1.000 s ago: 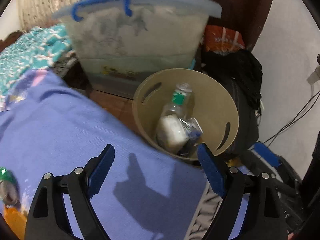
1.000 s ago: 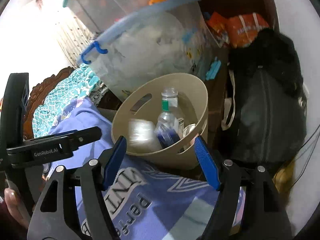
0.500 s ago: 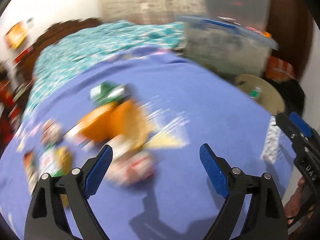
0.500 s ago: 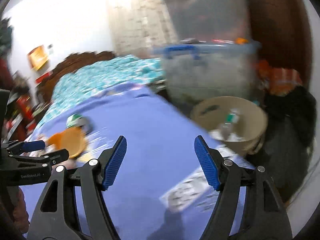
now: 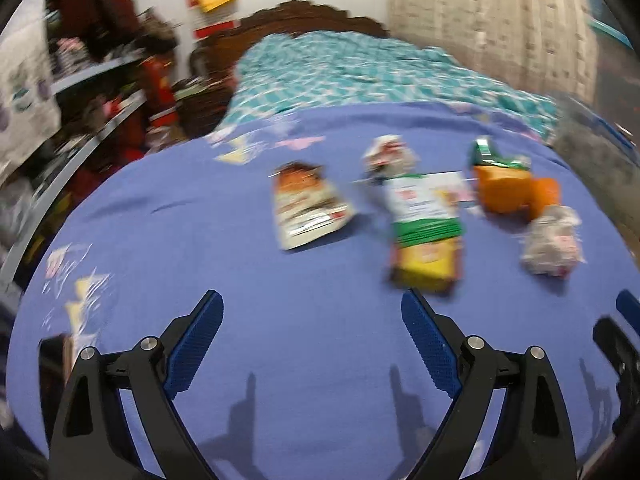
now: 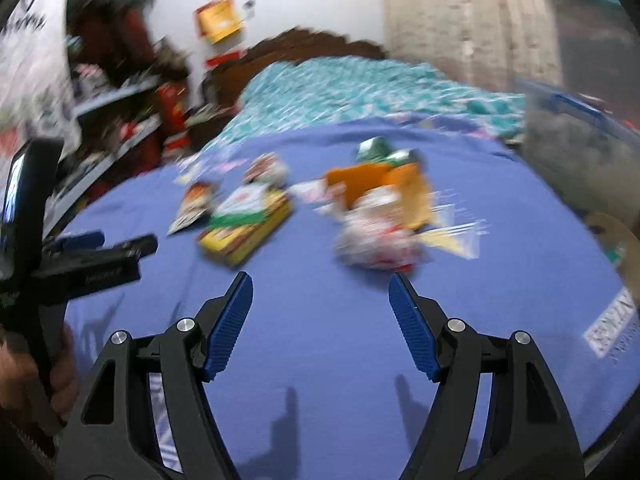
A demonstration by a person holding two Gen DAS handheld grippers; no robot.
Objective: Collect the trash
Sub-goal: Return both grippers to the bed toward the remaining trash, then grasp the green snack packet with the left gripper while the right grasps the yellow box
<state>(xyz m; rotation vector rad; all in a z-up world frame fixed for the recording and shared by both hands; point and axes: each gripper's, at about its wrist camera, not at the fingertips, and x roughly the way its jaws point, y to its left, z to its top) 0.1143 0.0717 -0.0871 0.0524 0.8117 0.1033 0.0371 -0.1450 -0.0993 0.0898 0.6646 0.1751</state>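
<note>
Several pieces of trash lie on a blue bedsheet [image 5: 200, 240]: a snack packet [image 5: 308, 210], a green, white and yellow packet [image 5: 426, 224], an orange wrapper [image 5: 512, 194] and a crumpled white wrapper [image 5: 552, 242]. My left gripper [image 5: 312, 320] is open and empty, hovering above the sheet short of the trash. My right gripper [image 6: 320, 304] is open and empty, just short of the crumpled white wrapper [image 6: 376, 232]. The yellow packet [image 6: 244, 232] and orange wrapper [image 6: 384, 184] show in the right wrist view too. Both views are blurred.
The beige trash bin [image 6: 616, 236] peeks in at the right edge. A clear storage tub [image 6: 580, 148] stands at the right. A teal patterned blanket [image 5: 360, 68] and a wooden headboard [image 5: 304, 12] lie beyond; cluttered shelves [image 5: 100, 88] at the left.
Both grippers have swung left from the trash bin to face the trash on the bedsheet. Both stay open and empty.
</note>
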